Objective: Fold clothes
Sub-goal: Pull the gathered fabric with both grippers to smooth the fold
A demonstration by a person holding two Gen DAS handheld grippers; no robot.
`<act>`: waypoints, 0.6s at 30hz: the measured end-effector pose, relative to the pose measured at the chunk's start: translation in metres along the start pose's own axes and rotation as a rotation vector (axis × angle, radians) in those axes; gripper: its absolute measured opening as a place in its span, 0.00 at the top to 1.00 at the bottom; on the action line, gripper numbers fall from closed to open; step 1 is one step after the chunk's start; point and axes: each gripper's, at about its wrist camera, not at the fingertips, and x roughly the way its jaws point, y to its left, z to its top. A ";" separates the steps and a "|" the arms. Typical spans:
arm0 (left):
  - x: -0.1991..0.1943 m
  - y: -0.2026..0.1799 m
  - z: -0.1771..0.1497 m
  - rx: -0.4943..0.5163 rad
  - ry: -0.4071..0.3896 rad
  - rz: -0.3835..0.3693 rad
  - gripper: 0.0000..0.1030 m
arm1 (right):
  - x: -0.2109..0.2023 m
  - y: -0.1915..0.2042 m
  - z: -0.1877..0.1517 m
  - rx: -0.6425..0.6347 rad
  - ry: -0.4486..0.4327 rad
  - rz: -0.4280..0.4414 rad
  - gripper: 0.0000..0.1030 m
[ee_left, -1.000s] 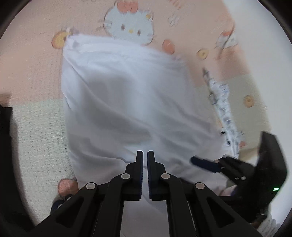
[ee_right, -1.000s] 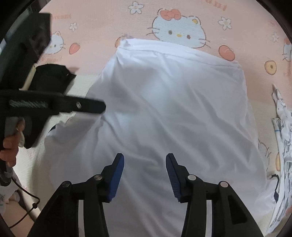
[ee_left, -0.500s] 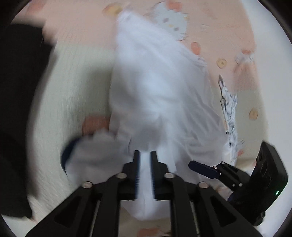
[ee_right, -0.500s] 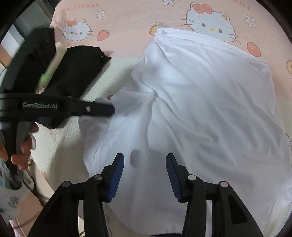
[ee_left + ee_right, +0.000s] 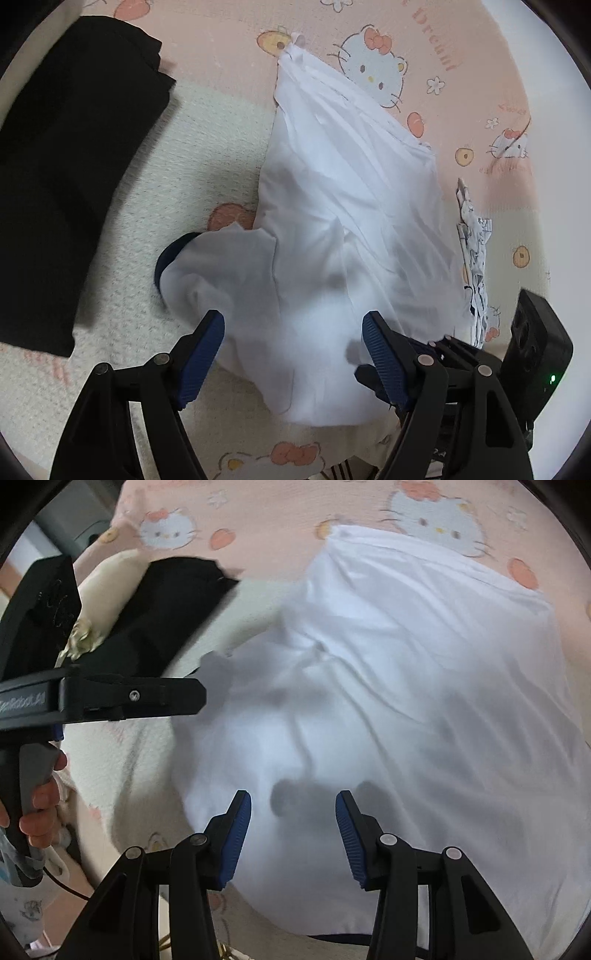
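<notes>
A white garment (image 5: 332, 221) lies rumpled on a pink and cream cartoon-cat blanket (image 5: 229, 66). Its sleeve with a navy cuff (image 5: 166, 258) is spread out to the left. My left gripper (image 5: 291, 321) hovers over the garment's near part, jaws opening wide. The cloth lies under the blue pads (image 5: 201, 354) and is not pinched. In the right wrist view my right gripper (image 5: 293, 805) stands open above the same white garment (image 5: 406, 664), with nothing between its pads. In that view the left gripper (image 5: 199, 698) shows side-on at the left, held by a hand (image 5: 40, 801).
A black garment (image 5: 66, 166) lies at the left of the blanket, also seen as the black garment (image 5: 166, 609) in the right wrist view, next to a cream cloth (image 5: 110, 579). A patterned white garment (image 5: 472, 251) lies along the right side.
My left gripper was shut on the white cloth, swung left with it, and has since opened and let it drop. The right gripper shifted slightly left and stayed open.
</notes>
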 end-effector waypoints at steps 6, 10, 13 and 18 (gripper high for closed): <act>0.009 0.005 -0.013 0.000 0.024 0.039 0.26 | 0.023 -0.003 0.004 0.020 0.065 -0.021 0.54; 0.018 0.011 -0.023 -0.007 0.046 0.049 0.26 | 0.030 0.000 0.004 -0.022 0.041 -0.035 0.54; 0.022 0.011 -0.028 0.015 0.040 0.038 0.26 | 0.034 0.013 0.001 -0.109 0.006 -0.112 0.55; 0.027 -0.002 -0.031 0.098 0.025 0.092 0.29 | 0.033 0.026 -0.004 -0.175 -0.034 -0.176 0.91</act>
